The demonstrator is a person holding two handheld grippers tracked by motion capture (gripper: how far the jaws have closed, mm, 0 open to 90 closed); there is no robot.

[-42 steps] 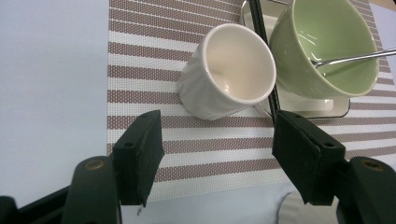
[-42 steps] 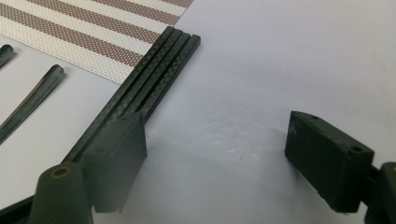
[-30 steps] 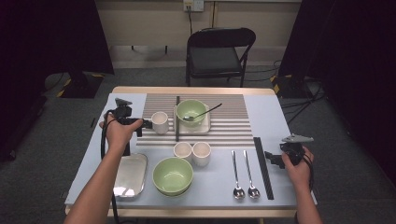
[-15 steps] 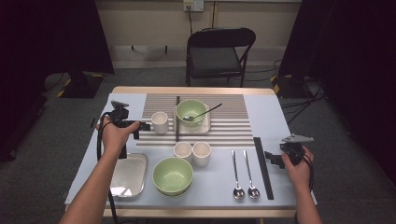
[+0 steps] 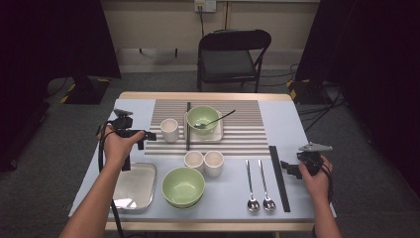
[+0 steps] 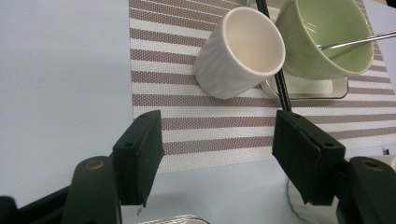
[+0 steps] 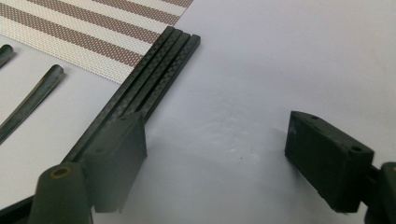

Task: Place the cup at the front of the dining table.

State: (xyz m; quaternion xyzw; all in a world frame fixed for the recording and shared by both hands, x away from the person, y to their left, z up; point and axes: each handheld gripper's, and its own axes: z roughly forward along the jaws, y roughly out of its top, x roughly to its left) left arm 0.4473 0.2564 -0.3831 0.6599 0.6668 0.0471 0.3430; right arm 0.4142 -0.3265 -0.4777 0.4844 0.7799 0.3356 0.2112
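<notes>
A white cup (image 5: 169, 130) stands on the striped placemat (image 5: 237, 141), and in the left gripper view this cup (image 6: 238, 53) sits just ahead of the jaws. My left gripper (image 5: 148, 135) points at it from the left and stands open (image 6: 217, 158) over the mat's edge, holding nothing. Right of the cup lies a black chopstick (image 5: 187, 126), then a green bowl (image 5: 203, 119) with a spoon in it. My right gripper (image 5: 288, 168) rests open (image 7: 215, 158) at the table's right side, its left jaw over a bundle of black chopsticks (image 7: 154, 79).
Two small white cups (image 5: 204, 162) stand mid-table, with a second green bowl (image 5: 183, 186) in front of them. A metal tray (image 5: 133, 186) lies at the front left. Two spoons (image 5: 257, 183) lie left of the black chopsticks (image 5: 279, 176). A folding chair (image 5: 233, 54) stands behind the table.
My left hand has drawn back slightly to the left and toward the near edge, away from the white cup. The right hand has kept still.
</notes>
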